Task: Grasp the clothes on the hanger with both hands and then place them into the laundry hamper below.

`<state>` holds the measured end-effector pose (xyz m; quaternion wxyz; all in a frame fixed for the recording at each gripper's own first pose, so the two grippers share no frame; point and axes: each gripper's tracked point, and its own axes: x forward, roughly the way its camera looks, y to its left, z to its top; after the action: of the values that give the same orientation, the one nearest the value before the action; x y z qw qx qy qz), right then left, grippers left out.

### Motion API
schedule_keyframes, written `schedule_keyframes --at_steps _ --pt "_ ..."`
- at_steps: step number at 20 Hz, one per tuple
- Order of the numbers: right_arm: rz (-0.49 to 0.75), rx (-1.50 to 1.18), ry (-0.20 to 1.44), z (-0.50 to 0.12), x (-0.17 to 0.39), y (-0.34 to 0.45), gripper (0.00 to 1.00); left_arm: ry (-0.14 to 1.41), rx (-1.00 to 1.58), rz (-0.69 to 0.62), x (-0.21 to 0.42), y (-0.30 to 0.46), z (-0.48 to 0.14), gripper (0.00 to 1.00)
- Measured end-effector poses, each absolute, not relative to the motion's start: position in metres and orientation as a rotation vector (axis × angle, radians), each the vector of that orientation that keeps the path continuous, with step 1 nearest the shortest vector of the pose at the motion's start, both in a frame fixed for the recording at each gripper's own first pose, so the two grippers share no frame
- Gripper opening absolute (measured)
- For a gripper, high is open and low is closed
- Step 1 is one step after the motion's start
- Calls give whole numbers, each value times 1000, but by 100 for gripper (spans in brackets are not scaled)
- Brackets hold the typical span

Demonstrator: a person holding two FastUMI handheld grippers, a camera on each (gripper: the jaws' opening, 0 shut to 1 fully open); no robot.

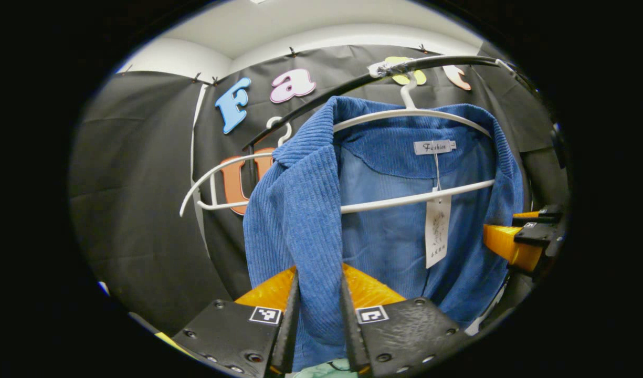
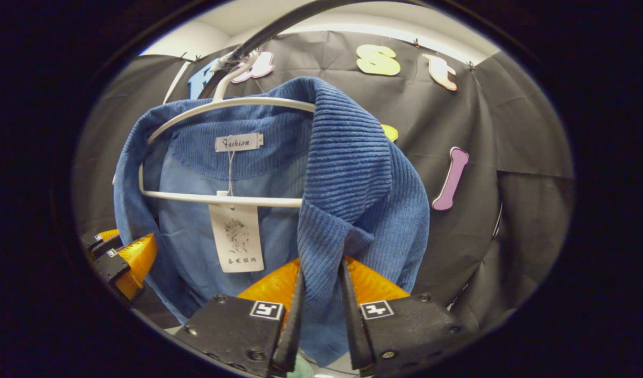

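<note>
A blue corduroy jacket [image 1: 295, 210] hangs on a white hanger [image 1: 405, 199] from a dark rail [image 1: 321, 102]. A paper tag [image 1: 438, 231] dangles inside its collar. My left gripper [image 1: 319, 294] is shut on the jacket's front panel below the lapel. In the right gripper view the same jacket [image 2: 352, 173] hangs on its hanger [image 2: 221, 198], and my right gripper [image 2: 321, 294] is shut on the other front panel. Each view also catches the other gripper off to the side: the right gripper [image 1: 526, 236] at the right edge, the left gripper [image 2: 119, 257] at the left edge.
A second, bare white hanger [image 1: 216, 178] hangs on the rail to the left of the jacket. The black cloth wall stands close behind. A bit of pale green cloth [image 1: 326, 369] peeks out under the left gripper.
</note>
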<state>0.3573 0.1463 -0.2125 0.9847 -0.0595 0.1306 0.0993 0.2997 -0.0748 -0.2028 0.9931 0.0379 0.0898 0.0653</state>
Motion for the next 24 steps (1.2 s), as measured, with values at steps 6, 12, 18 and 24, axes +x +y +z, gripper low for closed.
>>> schedule_keyframes --at_steps 6,12,18,24 --pt "255 -51 299 -213 353 141 9 204 65 122 297 -70 -204 6" --pt "331 9 317 -211 352 141 4 214 46 95 294 -65 -203 0" --pt "455 73 301 -205 353 142 4 208 56 105 293 -53 -199 0" --pt "558 153 287 -194 350 135 4 198 60 135 297 -35 -189 3"
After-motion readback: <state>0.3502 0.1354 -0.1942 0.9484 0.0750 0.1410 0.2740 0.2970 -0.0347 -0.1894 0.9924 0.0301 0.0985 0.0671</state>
